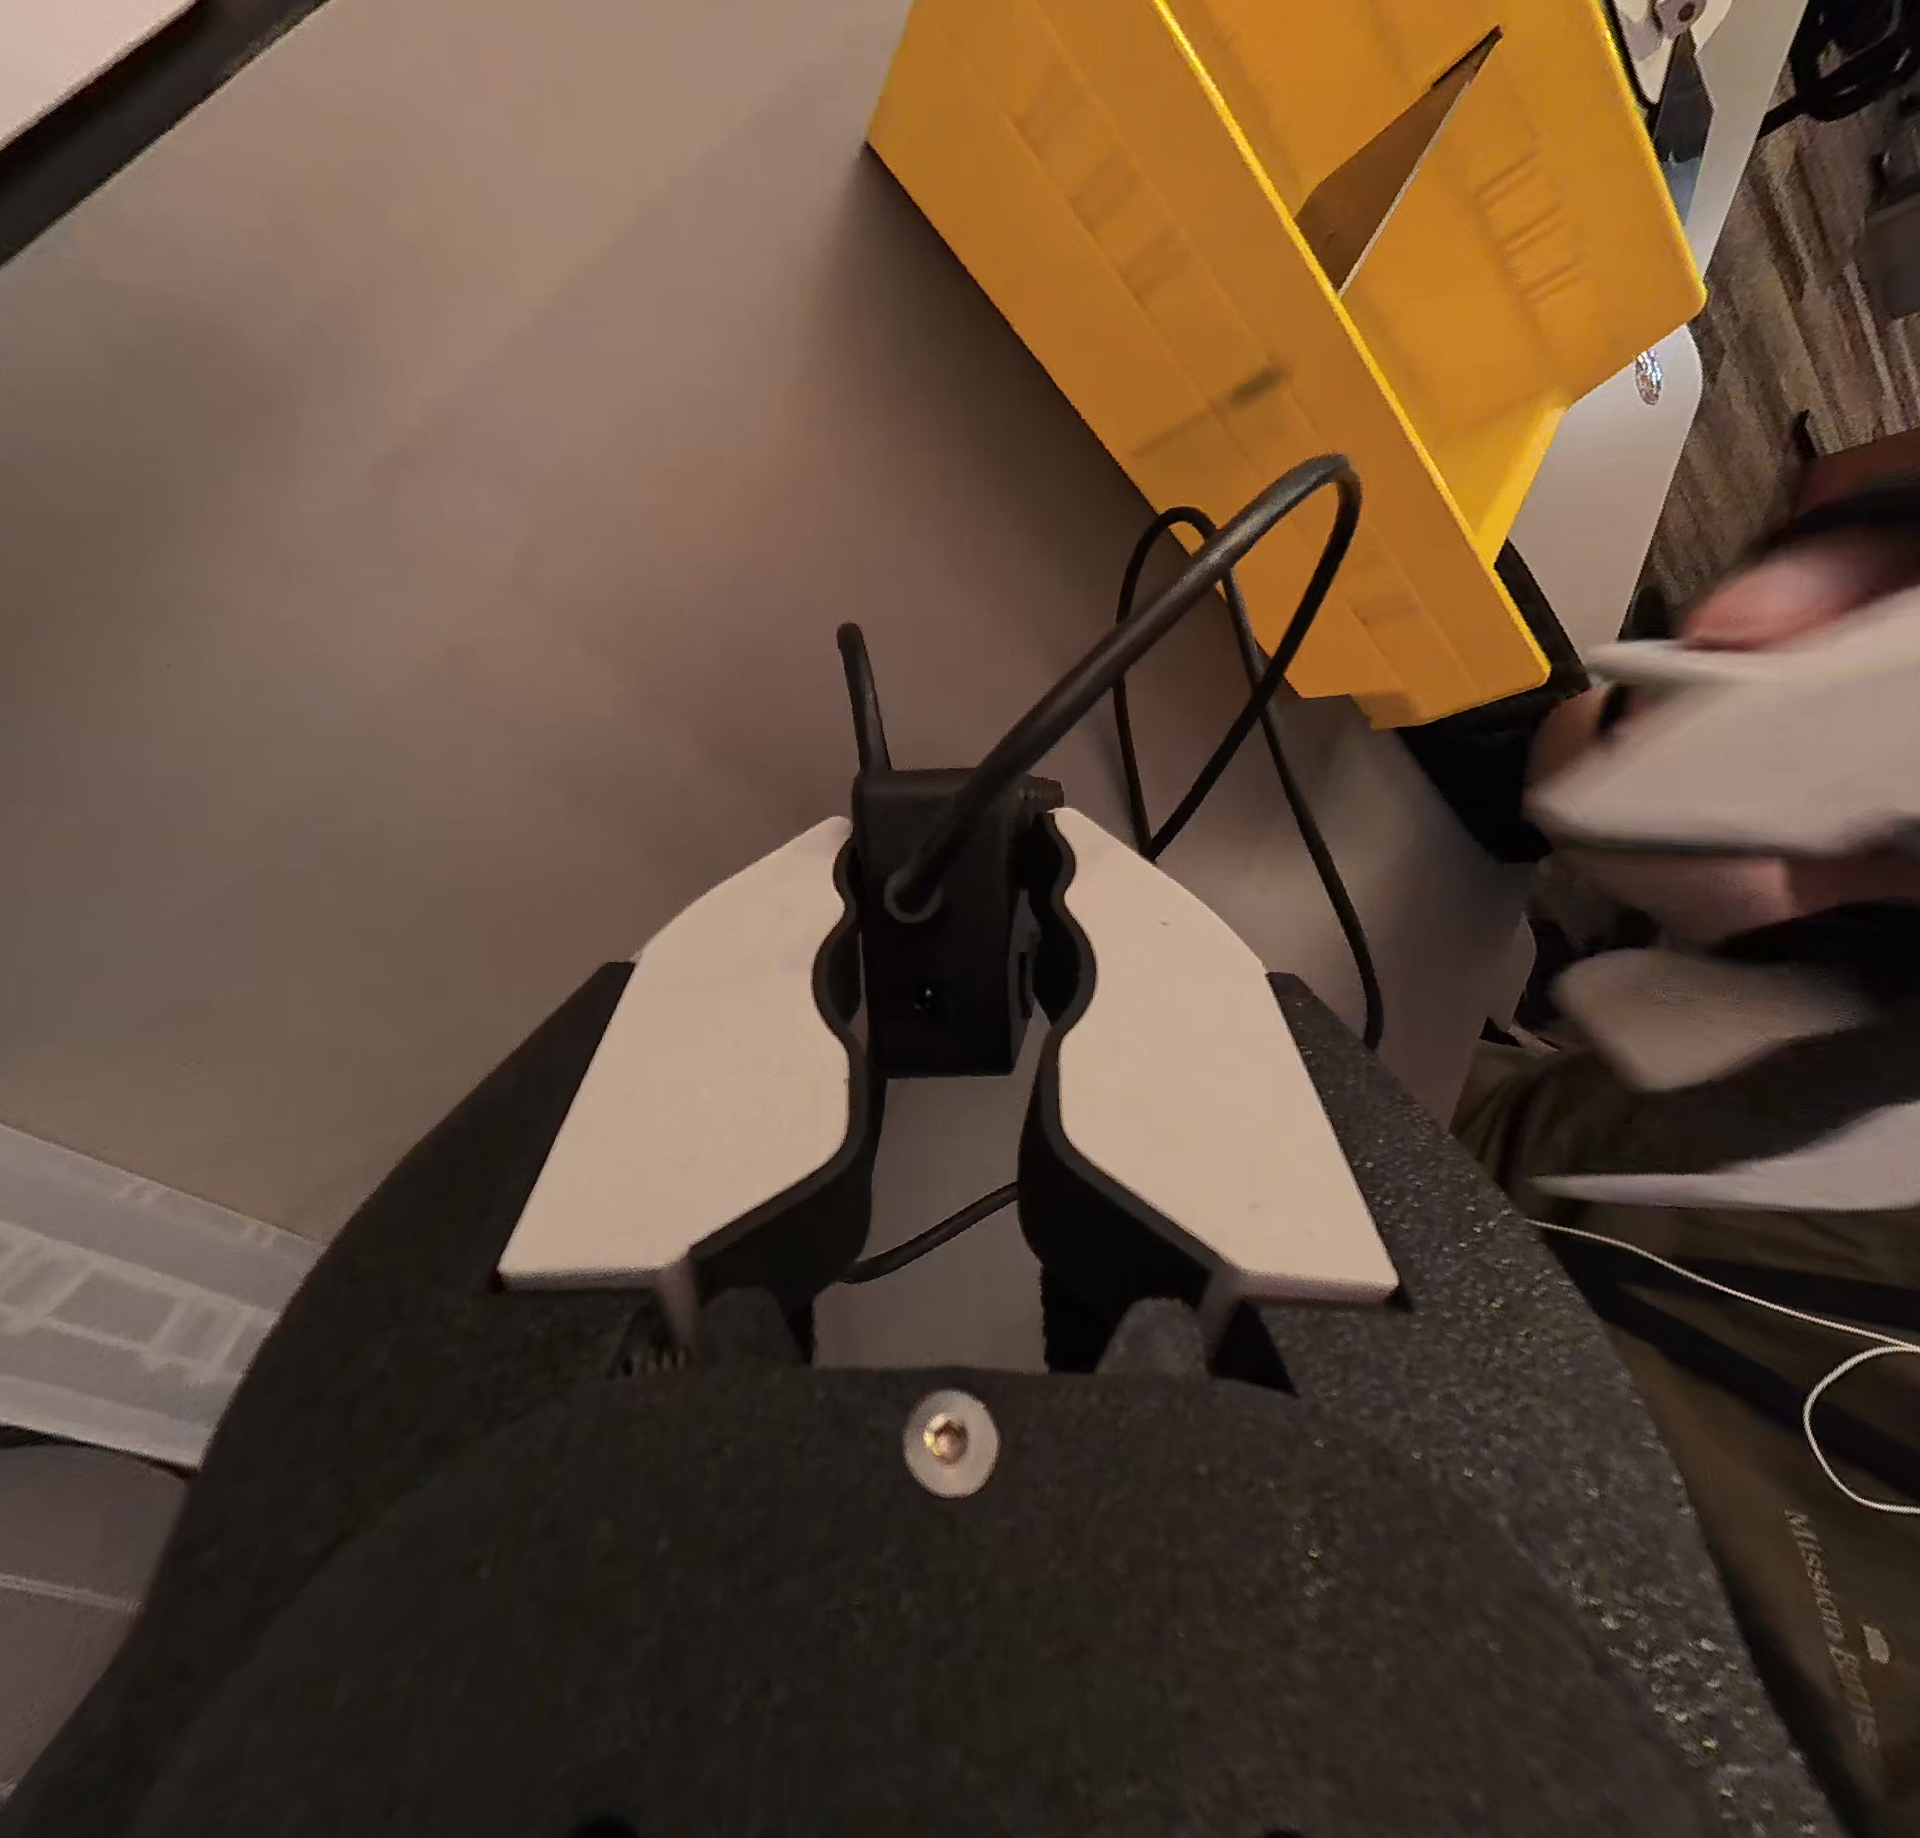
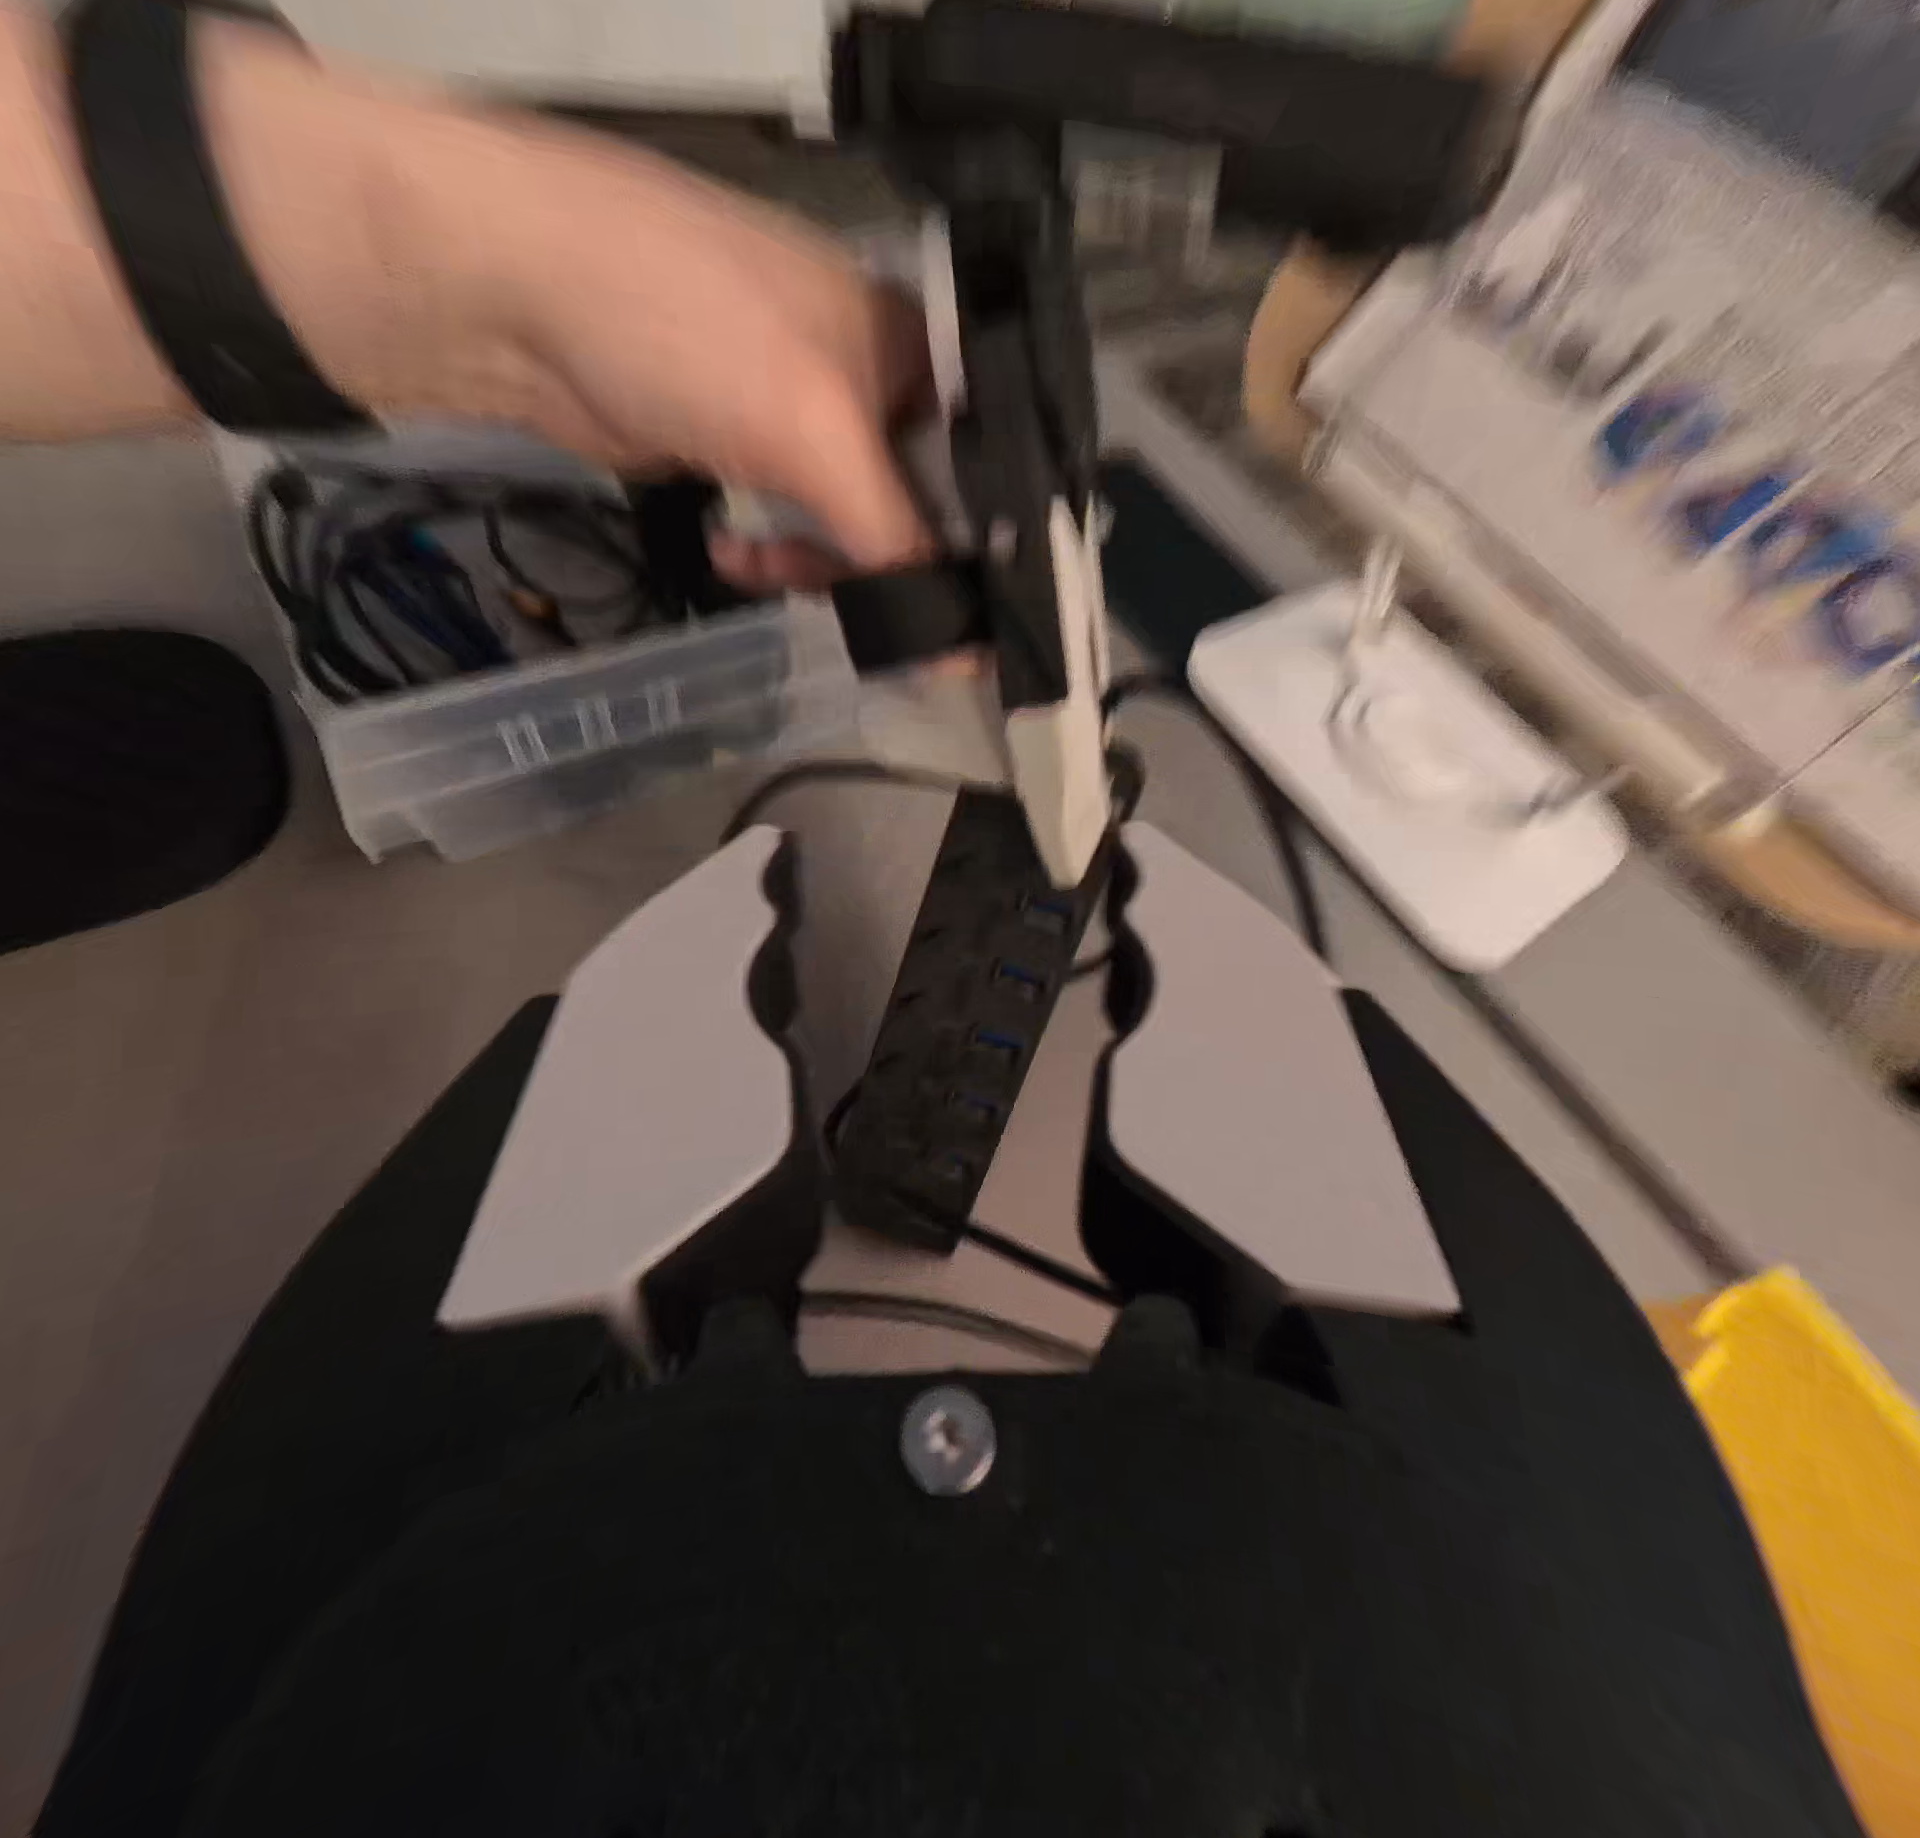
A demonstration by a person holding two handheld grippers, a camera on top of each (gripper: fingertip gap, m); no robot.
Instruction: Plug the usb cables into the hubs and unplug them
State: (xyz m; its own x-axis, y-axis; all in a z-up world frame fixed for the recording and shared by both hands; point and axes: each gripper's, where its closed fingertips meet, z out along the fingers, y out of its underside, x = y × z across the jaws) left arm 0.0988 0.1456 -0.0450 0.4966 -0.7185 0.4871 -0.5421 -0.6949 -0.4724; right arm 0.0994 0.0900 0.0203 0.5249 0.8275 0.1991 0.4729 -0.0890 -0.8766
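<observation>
Jaws of the left gripper (image 1: 951, 843) are closed on the end of a black usb hub (image 1: 940, 947), gripped between both fingers above the grey tabletop (image 1: 436, 541). A black cable (image 1: 1164, 604) arches from the hub toward a yellow bin (image 1: 1299, 261). Jaws of the right gripper (image 2: 951, 843) stand wide apart with nothing clamped; the hub's long body, showing a row of blue ports (image 2: 1003, 1040), lies between them. A clear box of cables (image 2: 540, 645) sits behind; the right view is blurred
</observation>
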